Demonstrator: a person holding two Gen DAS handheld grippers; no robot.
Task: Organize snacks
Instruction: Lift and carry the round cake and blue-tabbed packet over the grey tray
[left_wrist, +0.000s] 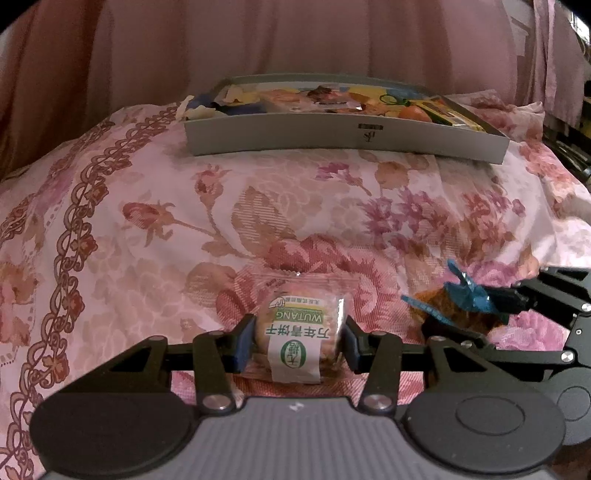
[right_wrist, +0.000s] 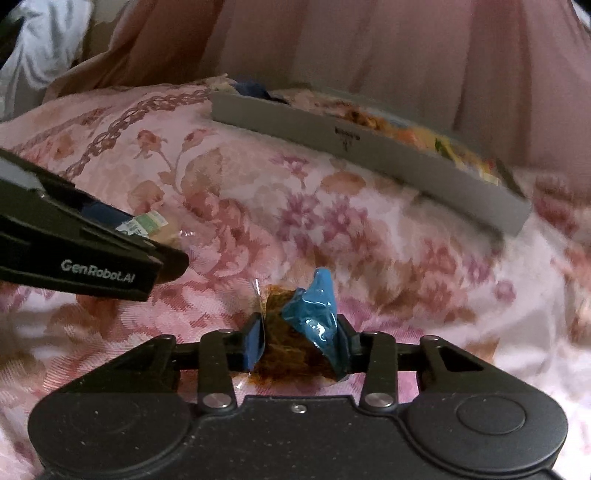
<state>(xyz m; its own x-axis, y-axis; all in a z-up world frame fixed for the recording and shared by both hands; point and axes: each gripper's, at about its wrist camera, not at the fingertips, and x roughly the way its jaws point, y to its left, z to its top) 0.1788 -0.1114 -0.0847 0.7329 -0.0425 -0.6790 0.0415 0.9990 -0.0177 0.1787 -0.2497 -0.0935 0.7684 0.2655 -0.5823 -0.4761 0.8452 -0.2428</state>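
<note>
Left gripper (left_wrist: 300, 341): pinching a clear biscuit packet (left_wrist: 299, 332), label reading "WUTANG" and "万年青饼干", just above the floral bedspread (left_wrist: 147, 221).

Right gripper (right_wrist: 300, 341): pinching a brown snack in a blue-and-clear wrapper (right_wrist: 303, 332); no writing legible. The left gripper's side, seen in the right wrist view, is marked "GenRobot.AI".

Grey tray (left_wrist: 347, 134): at the far end of the bedspread, holding assorted snack packets; small dark mark on the front wall, unreadable.

Pink curtain (left_wrist: 295, 40): behind.
</note>
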